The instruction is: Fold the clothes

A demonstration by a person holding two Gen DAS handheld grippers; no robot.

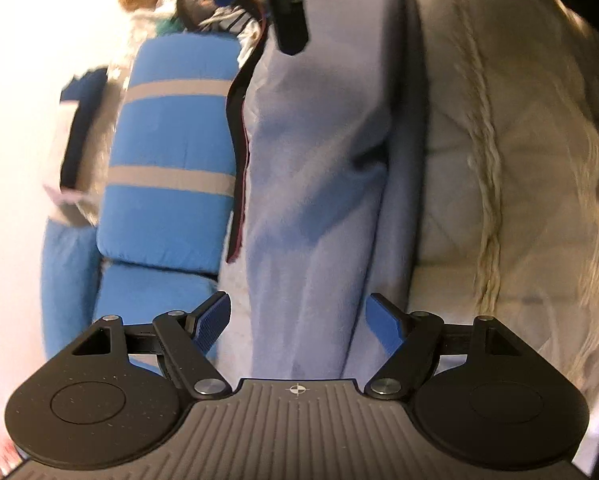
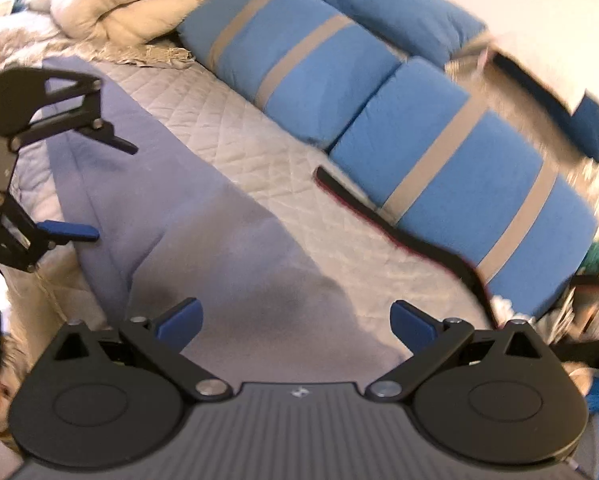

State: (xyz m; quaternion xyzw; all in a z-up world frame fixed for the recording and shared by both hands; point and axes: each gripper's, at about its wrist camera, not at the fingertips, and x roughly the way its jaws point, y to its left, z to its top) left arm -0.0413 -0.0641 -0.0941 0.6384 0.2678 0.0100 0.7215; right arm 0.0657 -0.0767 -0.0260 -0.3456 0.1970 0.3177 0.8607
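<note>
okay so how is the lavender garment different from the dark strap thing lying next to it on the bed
The lavender garment is broad and pale, spread in soft folds; the dark strap is narrow, nearly black with a reddish edge. The garment lies under both open grippers, left gripper and right gripper; the strap lies along the blue striped pillows. Both rest flat on the quilted bedspread, held by neither gripper.

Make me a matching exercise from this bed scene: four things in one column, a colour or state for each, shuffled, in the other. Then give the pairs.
1. garment
2. pillows
3. strap
4. left gripper

A. blue with grey stripes
B. open, holding nothing
C. lavender, spread on the quilt
D. dark, lying along the pillows

Pairs: 1-C, 2-A, 3-D, 4-B
</note>
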